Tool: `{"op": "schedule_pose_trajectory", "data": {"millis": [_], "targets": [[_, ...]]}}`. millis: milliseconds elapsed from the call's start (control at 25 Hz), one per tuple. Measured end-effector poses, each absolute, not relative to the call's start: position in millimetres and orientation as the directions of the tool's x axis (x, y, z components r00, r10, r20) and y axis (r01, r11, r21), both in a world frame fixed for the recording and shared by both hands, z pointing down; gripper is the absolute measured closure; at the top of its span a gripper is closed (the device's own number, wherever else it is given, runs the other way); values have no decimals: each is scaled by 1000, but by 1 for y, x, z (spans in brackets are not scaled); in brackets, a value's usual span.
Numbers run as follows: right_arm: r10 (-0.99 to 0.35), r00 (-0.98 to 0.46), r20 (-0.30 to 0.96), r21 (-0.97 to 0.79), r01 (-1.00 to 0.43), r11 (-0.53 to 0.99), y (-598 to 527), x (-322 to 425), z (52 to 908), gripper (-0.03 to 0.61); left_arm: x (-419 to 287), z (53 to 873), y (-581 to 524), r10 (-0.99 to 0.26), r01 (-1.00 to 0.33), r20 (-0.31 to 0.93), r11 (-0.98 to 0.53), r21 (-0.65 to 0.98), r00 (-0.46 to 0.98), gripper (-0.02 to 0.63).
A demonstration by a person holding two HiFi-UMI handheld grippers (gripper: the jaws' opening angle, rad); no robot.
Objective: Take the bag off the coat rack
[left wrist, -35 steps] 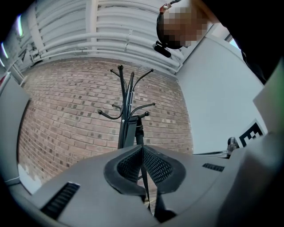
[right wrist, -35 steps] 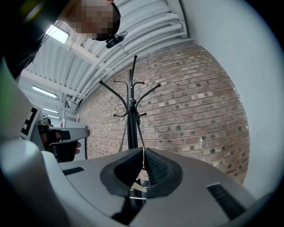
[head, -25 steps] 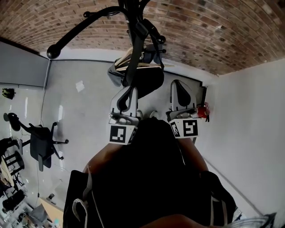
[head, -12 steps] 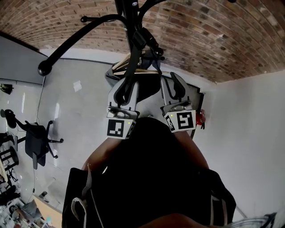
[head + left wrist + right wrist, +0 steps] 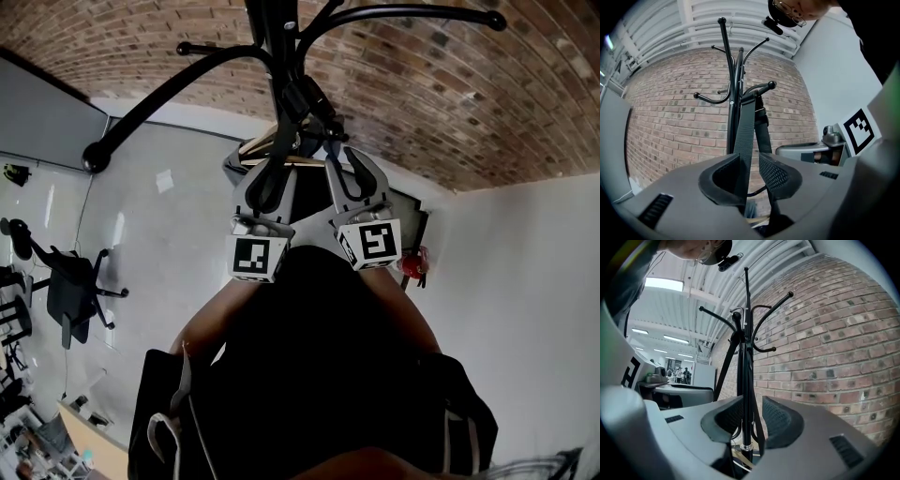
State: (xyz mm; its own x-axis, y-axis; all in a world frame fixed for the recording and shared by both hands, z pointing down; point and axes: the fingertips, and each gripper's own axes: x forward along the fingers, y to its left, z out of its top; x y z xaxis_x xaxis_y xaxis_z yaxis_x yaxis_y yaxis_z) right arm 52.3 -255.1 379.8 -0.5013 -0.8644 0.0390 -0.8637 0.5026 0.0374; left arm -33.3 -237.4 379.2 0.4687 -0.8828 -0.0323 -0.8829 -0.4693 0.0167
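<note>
The bag point(image 5: 307, 192) hung on the coat rack point(image 5: 272, 28), just below centre of the top of the head view, between the two claws. The left claw point(image 5: 752, 171) had just been opening. Its pads stood apart with the bag's strap point(image 5: 746, 126) running up between them, close to the left pad but not pinched. The right claw point(image 5: 750, 420) was also released, and the rack's pole and a second dark strap showed through its gap.

The risk lay mostly in that loose left claw. If it rose without clenching first, the strap would likely slide through and the bag would stay put. The strap looped over a hook point(image 5: 761, 87) that ended in a knob. A pull outward instead of upward could therefore snag there and rock the rack. The right claw could clamp the pole by mistake if it shut where it was.

The head view alone showed the bag's body and both claws side by side above it, with an office chair point(image 5: 70, 291) at far left. Only the left gripper view showed the strap reaching its hook against the brick wall point(image 5: 670, 117). Only the right gripper view showed the pole lined up with that claw's gap.
</note>
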Motion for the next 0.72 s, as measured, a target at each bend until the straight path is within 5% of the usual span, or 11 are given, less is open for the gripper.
{"op": "schedule_pose_trajectory", "data": {"millis": [720], "targets": [[-875,-480,56,63,-873,483,-293,40,379,466,-28,377,-270,-897,-894,-7,-441,74,442,513]]}}
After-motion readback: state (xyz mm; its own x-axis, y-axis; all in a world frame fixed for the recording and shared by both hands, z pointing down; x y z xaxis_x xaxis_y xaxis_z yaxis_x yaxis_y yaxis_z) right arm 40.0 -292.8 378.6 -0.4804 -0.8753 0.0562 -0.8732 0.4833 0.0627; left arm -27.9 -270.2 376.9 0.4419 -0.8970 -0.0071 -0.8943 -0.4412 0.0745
